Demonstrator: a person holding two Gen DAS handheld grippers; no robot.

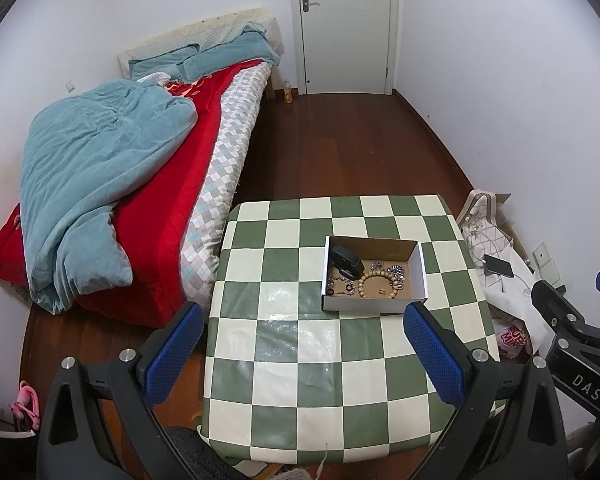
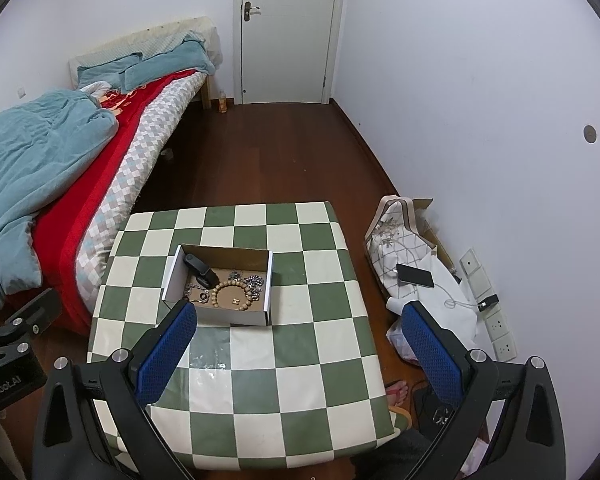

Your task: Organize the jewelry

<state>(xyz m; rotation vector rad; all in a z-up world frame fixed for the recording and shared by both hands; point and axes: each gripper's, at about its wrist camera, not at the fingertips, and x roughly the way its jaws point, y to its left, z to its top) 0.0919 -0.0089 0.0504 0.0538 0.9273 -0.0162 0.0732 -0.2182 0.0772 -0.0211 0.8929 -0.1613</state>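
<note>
Both grippers hang above the near edge of the table, w/ its green-and-cream checked cloth, and neither touches anything. Left gripper has its blue pads spread wide w/ nothing between them; right gripper is spread the same way, also empty. The jewelry sits in a shallow cardboard box w/ white outer walls, out past the middle of the table, well apart from both claws. Inside the box: a wooden bead bracelet lying flat as a ring near the centre, a black clip-like gadget leaning in the back-left corner, silvery chain pieces front-left, and more metal bits on the right; too small to name individually. A tiny pair of gold-ish studs lies inside the bracelet ring. Left of the table there's a bed w/ a red cover and a rumpled teal duvet. On the right, by the wall, a fabric bag w/ a phone on top, cable running to wall sockets. White door at the far end, shut. A foot in a pink sandal shows beside the table's near-right corner.
</note>
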